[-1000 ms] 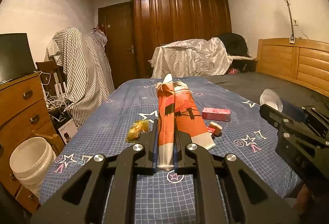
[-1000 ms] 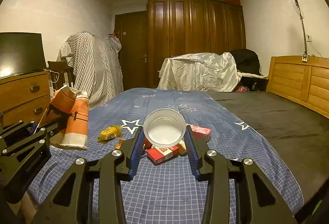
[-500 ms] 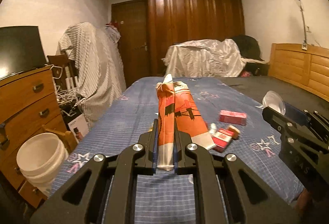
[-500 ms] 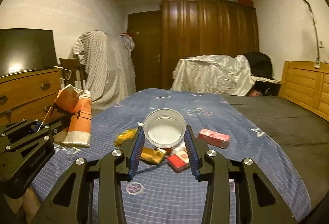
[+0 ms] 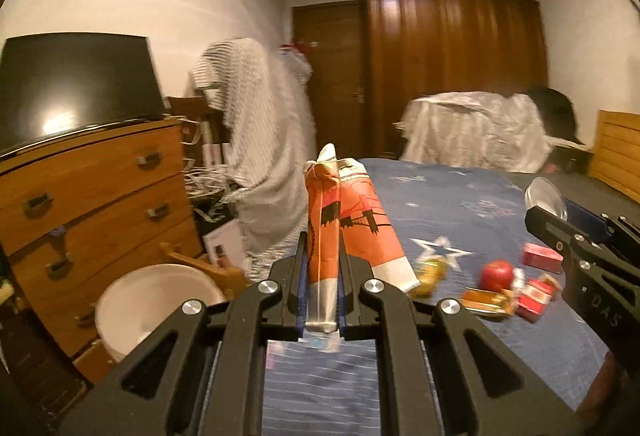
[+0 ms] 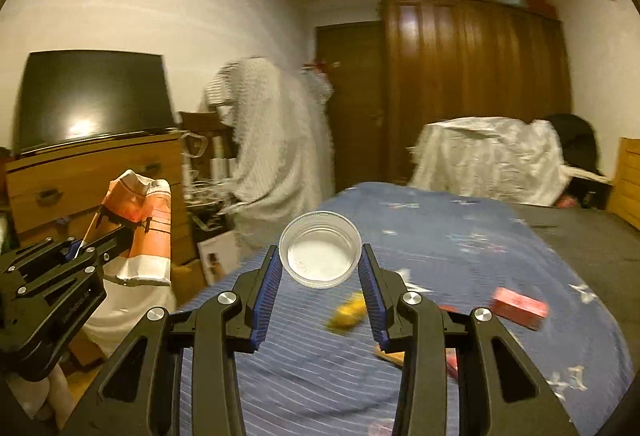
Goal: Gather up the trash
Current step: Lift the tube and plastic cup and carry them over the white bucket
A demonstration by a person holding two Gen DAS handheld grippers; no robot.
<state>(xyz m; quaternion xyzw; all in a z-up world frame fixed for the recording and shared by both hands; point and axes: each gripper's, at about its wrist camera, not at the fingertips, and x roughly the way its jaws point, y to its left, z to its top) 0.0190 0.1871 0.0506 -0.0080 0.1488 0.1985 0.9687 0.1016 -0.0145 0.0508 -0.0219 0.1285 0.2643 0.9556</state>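
My left gripper [image 5: 320, 256] is shut on an orange and white snack bag [image 5: 344, 224], held upright above the bed's left edge; the bag also shows in the right wrist view [image 6: 140, 232]. My right gripper [image 6: 320, 268] is shut on a clear plastic cup [image 6: 320, 254], seen in the left wrist view [image 5: 546, 196] too. A white bucket [image 5: 156, 300] stands on the floor by the dresser, low left of the bag. On the blue bedspread lie a yellow wrapper [image 5: 430, 272], a red apple [image 5: 497, 273], red boxes [image 5: 536, 294] and a pink box [image 6: 519, 306].
A wooden dresser [image 5: 92, 196] with a black TV [image 5: 76, 92] stands at the left. A striped cloth over a chair [image 5: 260, 140] and a dark wardrobe [image 5: 452, 68] are behind. A wooden headboard [image 5: 618, 152] is at the right.
Both grippers have swung left, towards the dresser and bucket, still holding the bag and the cup. The bucket now looms larger, and the litter on the bed has slid right in view.
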